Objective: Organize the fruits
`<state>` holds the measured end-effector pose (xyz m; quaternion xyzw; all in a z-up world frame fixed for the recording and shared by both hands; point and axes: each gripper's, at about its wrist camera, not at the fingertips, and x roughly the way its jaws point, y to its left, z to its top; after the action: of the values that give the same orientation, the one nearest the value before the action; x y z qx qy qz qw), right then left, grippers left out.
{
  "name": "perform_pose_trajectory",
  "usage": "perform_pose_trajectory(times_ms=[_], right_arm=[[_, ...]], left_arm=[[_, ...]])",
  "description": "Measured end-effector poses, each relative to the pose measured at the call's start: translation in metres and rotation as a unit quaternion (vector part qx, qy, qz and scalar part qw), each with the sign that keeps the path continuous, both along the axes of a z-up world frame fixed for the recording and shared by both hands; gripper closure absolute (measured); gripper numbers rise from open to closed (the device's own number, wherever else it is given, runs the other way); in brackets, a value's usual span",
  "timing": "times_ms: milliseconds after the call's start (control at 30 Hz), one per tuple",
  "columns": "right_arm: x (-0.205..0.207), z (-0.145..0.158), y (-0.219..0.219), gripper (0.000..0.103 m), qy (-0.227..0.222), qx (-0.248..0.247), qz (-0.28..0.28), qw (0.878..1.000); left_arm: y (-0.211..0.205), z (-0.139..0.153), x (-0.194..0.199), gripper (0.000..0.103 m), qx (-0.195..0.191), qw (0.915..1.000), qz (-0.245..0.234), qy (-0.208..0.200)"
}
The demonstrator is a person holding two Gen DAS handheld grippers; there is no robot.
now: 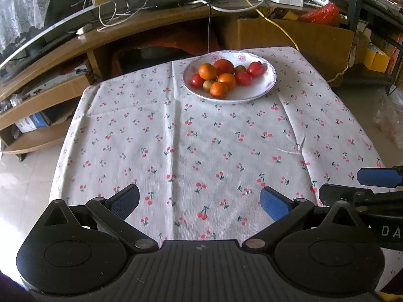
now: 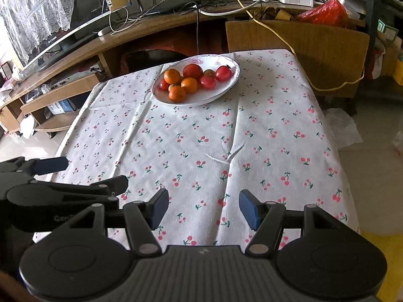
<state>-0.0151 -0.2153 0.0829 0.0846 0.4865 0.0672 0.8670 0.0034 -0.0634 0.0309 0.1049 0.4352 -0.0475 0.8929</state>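
Observation:
A white flowered plate (image 1: 267, 85) stands at the far side of the table and also shows in the right wrist view (image 2: 226, 85). It holds three oranges (image 1: 207, 71), several red tomatoes (image 1: 243, 78) and small brownish fruits (image 1: 207, 85). The oranges (image 2: 189, 85) and tomatoes (image 2: 223, 73) show in the right wrist view too. My left gripper (image 1: 200, 201) is open and empty, low over the near edge of the table. My right gripper (image 2: 203, 207) is open and empty beside it; its blue finger (image 1: 377, 177) shows at the right of the left view.
A white cloth with a cherry print (image 1: 201, 146) covers the small table. Behind it stand a wooden desk (image 1: 141, 25) with cables, a monitor (image 2: 63, 37) and a cardboard box (image 1: 289, 35). Pale tiled floor (image 2: 372, 166) lies to both sides.

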Motion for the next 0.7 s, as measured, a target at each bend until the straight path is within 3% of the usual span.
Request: perform_pose_trajectory(times_ms=[700], right_arm=[[-0.01,-0.008,0.007,0.047,0.017,0.0,0.008,1.0]], left_arm=[[0.007,-0.01,-0.011,0.0,-0.004,0.9997,0.016,0.017]])
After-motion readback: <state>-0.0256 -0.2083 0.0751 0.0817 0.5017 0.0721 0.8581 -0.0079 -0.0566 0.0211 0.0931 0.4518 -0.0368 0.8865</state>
